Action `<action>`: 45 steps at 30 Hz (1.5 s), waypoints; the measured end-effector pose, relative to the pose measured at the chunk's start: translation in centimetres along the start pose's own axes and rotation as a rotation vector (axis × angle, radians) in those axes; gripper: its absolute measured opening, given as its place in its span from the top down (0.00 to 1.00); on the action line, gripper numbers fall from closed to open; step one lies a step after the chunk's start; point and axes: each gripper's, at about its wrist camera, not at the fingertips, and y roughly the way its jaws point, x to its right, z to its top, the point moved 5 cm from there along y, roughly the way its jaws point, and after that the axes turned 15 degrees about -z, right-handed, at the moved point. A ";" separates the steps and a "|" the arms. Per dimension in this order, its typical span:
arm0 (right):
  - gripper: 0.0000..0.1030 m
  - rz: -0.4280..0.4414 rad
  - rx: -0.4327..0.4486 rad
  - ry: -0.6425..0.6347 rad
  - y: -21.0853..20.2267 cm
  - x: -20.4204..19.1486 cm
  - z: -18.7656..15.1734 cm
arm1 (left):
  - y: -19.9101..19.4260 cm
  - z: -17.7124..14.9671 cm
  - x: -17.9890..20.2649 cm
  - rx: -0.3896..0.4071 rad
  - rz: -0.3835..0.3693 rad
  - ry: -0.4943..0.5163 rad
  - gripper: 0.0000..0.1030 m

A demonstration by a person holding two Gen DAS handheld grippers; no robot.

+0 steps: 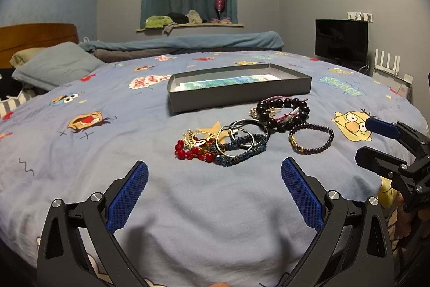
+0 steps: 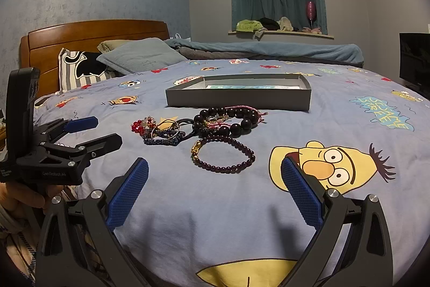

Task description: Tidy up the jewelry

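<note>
**Two sets of tongs spread wide over a heap of bracelets**

Both tongs hang low over the blue cartoon-print bedspread (image 1: 80,152), and neither is pinching anything. The left tongs (image 1: 215,192) stand fully spread, blue textured pads apart, with bare sheet between them. Same story for the right tongs (image 2: 215,192): wide apart, nothing gripped.

Just ahead lies the jewelry. The left view looks straight onto a tangled pile: a red bead bracelet (image 1: 190,151) touching a gold filigree piece (image 1: 197,139), thin silver bangles (image 1: 236,137) and a dark blue beaded band (image 1: 239,152). Beyond that sits a chunky black bead bracelet (image 1: 282,112) laced with pink cord, and a slim dark purple bead bracelet with a gold charm (image 1: 311,137) lies apart to the right.

The right view puts that purple bracelet (image 2: 224,155) nearest and centred, with the tangle further left. It alone shows the wooden headboard (image 2: 91,36) in full and a hand (image 2: 21,201) under the left tool.

Behind the pile in both views: a shallow grey cardboard box (image 1: 239,94), open, no jewelry in it.
</note>
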 end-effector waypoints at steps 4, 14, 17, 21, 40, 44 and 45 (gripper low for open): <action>0.05 0.000 0.001 0.001 0.0 0.0 0.0 | 0.1 0.0 -0.1 -0.002 0.000 -0.003 0.04; 0.05 0.001 0.000 0.002 0.0 0.0 0.0 | 0.1 0.0 -0.1 -0.002 0.000 -0.002 0.04; 0.05 0.000 -0.001 0.001 0.0 0.0 0.0 | 0.1 0.0 -0.1 -0.002 0.001 -0.002 0.04; 0.05 0.000 0.000 0.002 0.0 0.0 0.0 | 0.2 0.0 -0.1 -0.004 0.000 -0.003 0.04; 0.05 0.005 -0.001 0.002 -0.1 -0.2 0.3 | 0.3 -0.1 -0.4 -0.009 0.001 -0.011 0.04; 0.05 0.004 -0.002 0.003 0.0 -0.1 0.3 | 0.4 -0.2 -0.5 -0.011 0.001 -0.012 0.04; 0.05 0.004 -0.002 0.003 0.0 -0.1 0.3 | 0.5 -0.2 -0.6 -0.011 0.000 -0.012 0.04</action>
